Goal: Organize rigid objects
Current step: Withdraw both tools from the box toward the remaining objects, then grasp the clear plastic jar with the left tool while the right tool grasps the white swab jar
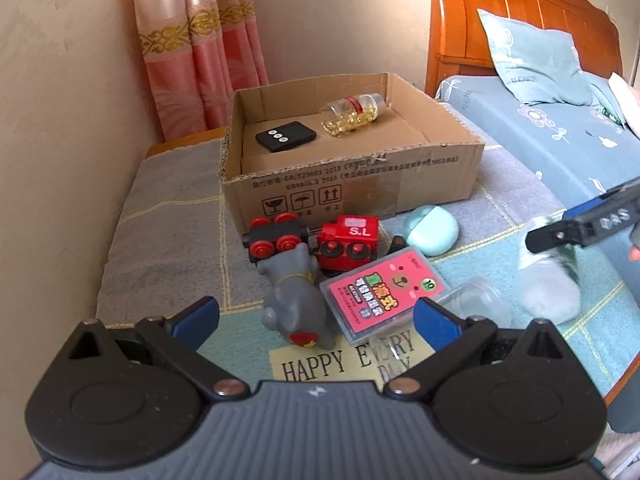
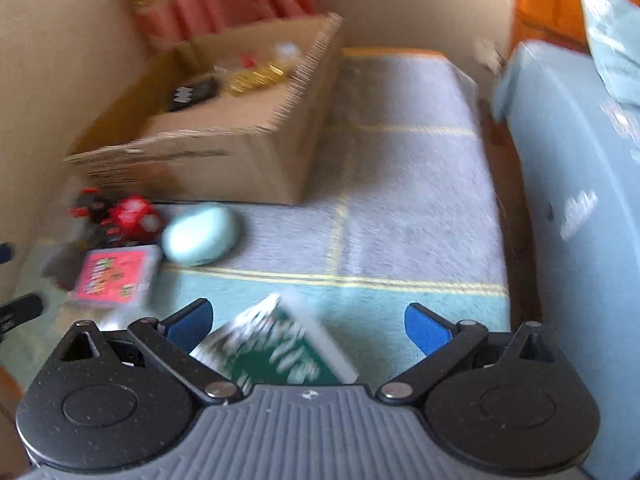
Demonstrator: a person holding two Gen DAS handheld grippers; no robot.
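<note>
An open cardboard box stands on the mat, holding a black remote and a clear bottle of yellow capsules. In front of it lie a red toy train, a grey elephant figure, a pink card case, a mint oval case and a clear jar. My left gripper is open just above the elephant and the card case. My right gripper is open, with a green-and-white bottle lying between its fingers; that view is blurred. The right gripper also shows at the right of the left wrist view.
The objects lie on a grey and teal mat on a low table. A bed with a blue sheet and pillow is on the right. A wall and pink curtain are behind the box.
</note>
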